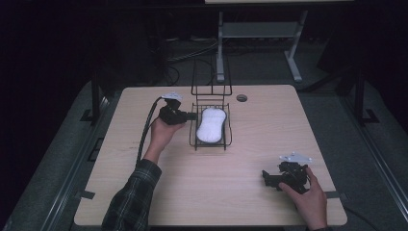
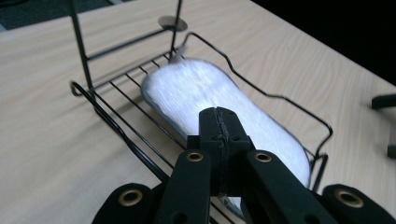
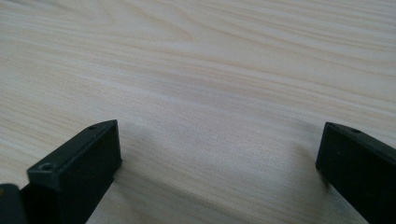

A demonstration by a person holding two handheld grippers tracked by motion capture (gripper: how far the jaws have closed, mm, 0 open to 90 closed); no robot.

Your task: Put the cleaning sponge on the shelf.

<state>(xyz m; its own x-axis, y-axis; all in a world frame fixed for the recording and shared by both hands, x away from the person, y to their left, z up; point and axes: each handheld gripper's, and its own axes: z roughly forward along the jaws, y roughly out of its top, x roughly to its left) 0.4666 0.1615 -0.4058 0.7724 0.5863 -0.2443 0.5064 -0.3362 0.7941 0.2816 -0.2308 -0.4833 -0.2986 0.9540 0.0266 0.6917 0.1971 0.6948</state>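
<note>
The table (image 1: 250,192) carries a black wire basket (image 1: 193,137) near the middle of its far edge. In the basket lies a white oval pad (image 1: 210,125). The left hand-held gripper (image 1: 192,116) sits at the basket's left rim, jaws pressed together with nothing between them. By the near right corner, the right hand-held gripper (image 1: 264,179) rests on bare wood, jaws spread wide.

Dim room: pale wooden table (image 1: 250,159) on dark grey floor (image 1: 57,159), grey metal table frame (image 1: 260,33) standing behind.
</note>
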